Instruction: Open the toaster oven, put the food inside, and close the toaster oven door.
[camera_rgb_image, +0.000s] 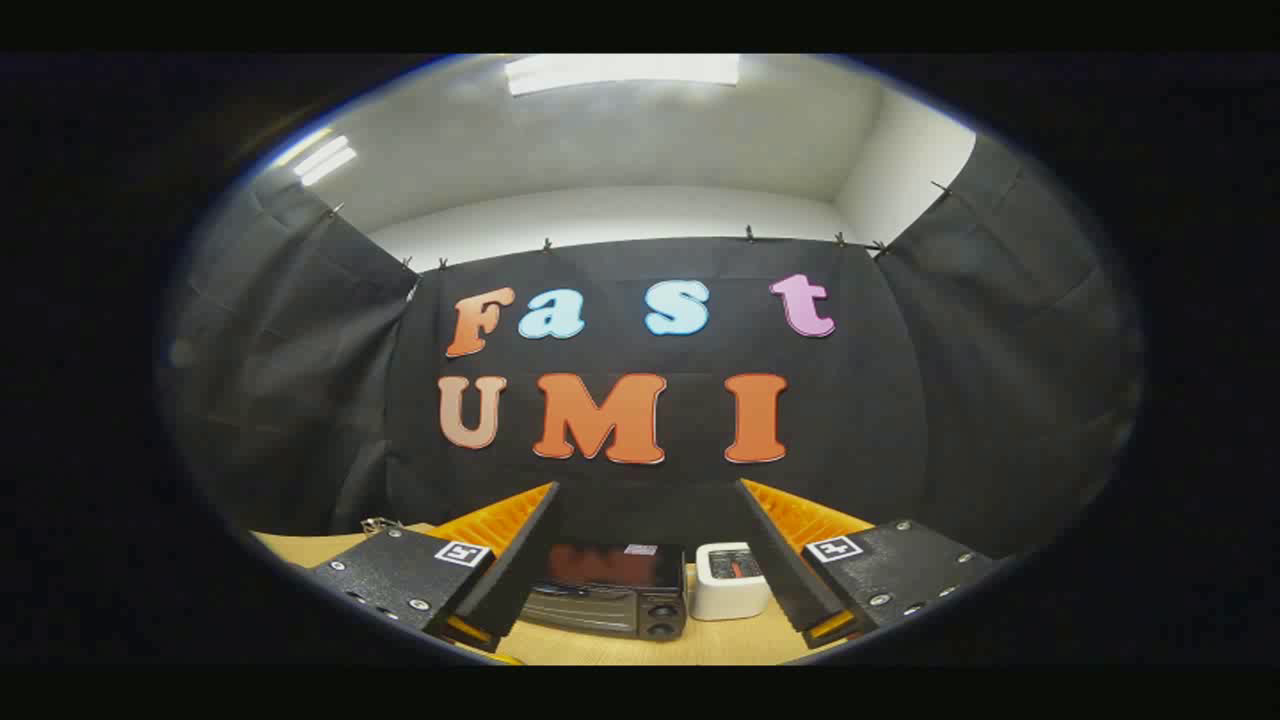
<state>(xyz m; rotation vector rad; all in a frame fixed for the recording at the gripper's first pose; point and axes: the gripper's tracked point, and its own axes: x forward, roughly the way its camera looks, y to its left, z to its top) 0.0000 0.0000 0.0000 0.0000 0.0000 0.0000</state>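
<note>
A black toaster oven (610, 595) stands on the wooden table (320, 548), beyond my fingers and between them. Its door looks closed, with a dark glass front and two knobs on its right side. My gripper (648, 500) is open, its fingers spread wide, raised above the table and some way back from the oven. Nothing is between the fingers. Right of the oven stands a small white box-like container (728, 583) with something dark and red on top.
Black cloth walls close off the booth behind and on both sides. A small metal object (378, 524) lies at the table's far left edge. Bare wooden tabletop runs in front of the oven.
</note>
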